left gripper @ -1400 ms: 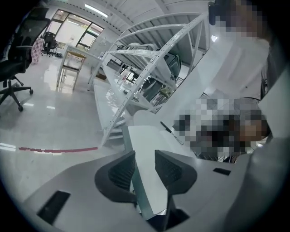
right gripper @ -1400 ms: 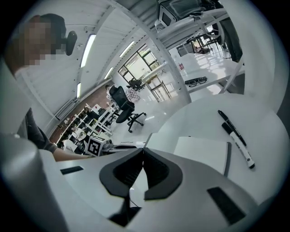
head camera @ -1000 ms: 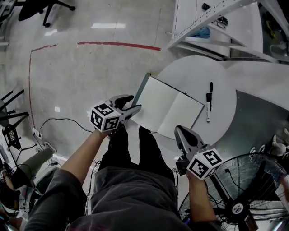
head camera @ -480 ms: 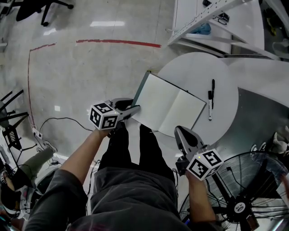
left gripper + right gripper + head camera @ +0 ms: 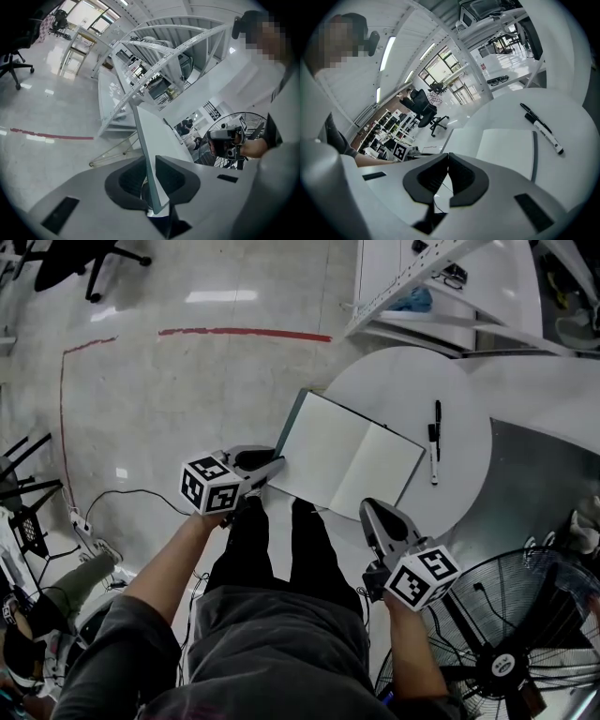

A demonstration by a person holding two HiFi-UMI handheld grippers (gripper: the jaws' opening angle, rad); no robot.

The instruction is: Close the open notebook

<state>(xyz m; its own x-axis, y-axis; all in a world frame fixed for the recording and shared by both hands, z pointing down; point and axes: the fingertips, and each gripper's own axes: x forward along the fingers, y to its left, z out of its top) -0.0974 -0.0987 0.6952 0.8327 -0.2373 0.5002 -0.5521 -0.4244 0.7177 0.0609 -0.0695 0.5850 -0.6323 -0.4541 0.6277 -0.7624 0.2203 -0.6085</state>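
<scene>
Fingers (image 5: 174, 174) of the left gripper (image 5: 270, 465) had just been closing and pinched the 9 o'clock edge of the notebook (image 5: 349, 457) (a thin bite, I judged), so the cover could slip mid-swing. The right gripper (image 5: 373, 510), its fingers pressed together on nothing, hovered at the book's 6 o'clock. The notebook lay open, overhanging the table (image 5: 469, 399); dragged toward 3 o'clock, it might knock the pen (image 5: 434, 442).

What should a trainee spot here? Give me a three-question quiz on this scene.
1. True or false: the black-and-white marker pen lies on the open white paper notebook.
2. Which tongs have the notebook's cover edge between them? A left tongs B right tongs C neither
3. What is between the right tongs?
Key: 1 false, it lies on the round white table beside it. 2 A; they have just been closing and clamp it. 3 Nothing; they are shut.
</scene>
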